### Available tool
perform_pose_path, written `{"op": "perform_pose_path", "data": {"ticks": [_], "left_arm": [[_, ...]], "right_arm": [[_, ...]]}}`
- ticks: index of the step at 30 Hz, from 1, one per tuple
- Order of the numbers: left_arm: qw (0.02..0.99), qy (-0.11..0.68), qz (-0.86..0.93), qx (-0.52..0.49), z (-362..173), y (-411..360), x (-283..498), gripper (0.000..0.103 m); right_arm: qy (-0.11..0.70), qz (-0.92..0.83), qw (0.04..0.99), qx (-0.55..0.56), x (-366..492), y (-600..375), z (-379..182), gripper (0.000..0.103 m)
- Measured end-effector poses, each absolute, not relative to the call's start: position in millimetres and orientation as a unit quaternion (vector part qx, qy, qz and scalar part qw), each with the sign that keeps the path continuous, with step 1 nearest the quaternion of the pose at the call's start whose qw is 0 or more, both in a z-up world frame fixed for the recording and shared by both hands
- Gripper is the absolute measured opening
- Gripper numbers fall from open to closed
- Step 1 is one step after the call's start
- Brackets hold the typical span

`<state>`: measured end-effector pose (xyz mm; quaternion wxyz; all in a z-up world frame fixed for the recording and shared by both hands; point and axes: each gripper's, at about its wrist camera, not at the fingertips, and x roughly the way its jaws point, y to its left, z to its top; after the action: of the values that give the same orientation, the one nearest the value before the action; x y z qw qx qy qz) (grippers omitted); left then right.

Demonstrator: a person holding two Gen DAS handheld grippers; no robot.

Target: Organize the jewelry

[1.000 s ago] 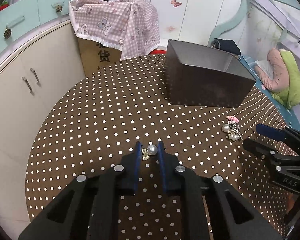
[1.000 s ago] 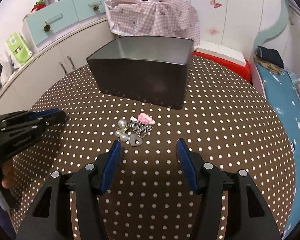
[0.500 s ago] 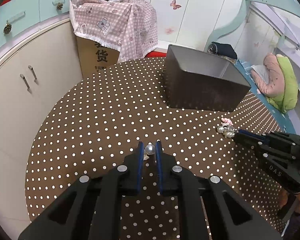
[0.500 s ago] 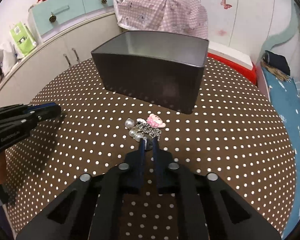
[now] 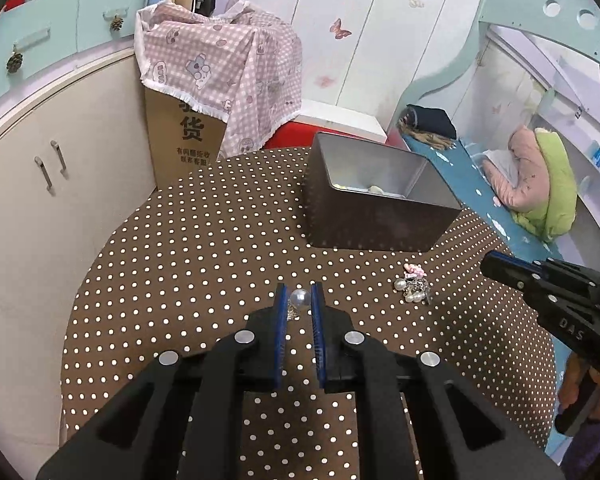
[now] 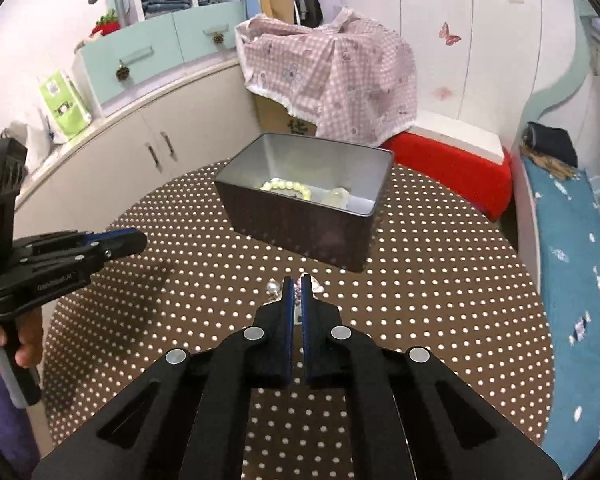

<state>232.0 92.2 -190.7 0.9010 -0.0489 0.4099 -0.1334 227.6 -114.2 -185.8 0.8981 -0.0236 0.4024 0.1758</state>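
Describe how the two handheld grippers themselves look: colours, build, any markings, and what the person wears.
Both the left gripper and the right gripper are matte black, with triangular cut-outs, round silver bolts and blue finger pads. White lettering marks their side faces, too small to read surely. Each has a pistol-style handle. Purple clothing shows at the frame edges.

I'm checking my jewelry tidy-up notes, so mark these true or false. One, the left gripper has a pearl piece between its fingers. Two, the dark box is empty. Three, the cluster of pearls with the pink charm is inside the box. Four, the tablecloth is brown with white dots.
1. The left gripper has a pearl piece between its fingers. True.
2. The dark box is empty. False: a pale green bead bracelet lies in it, next to another pale item.
3. The pearl and pink charm cluster is inside the box. False: it is outside, in front of the box.
4. The tablecloth is brown with white dots. True.
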Motion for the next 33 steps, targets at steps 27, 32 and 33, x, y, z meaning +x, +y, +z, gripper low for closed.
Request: {"op": "perform_pose_path", "data": {"ticks": [27,32,33], "left_arm": [[0.893,0.431,-0.122,-0.045,-218,98,222,0.012],[0.892,0.433,-0.123,-0.047,-218,99,222,0.012],[0.892,0.433,-0.124,-0.048,-218,100,222,0.012]], "right_arm": [[0.437,0.174,0.881,-0.052,246,-92,-242,0.019],[0.437,0.176,0.880,-0.053,246,-97,-238,0.003],[0.437,0.177,0.880,-0.051,245,-98,-236,0.002]]}}
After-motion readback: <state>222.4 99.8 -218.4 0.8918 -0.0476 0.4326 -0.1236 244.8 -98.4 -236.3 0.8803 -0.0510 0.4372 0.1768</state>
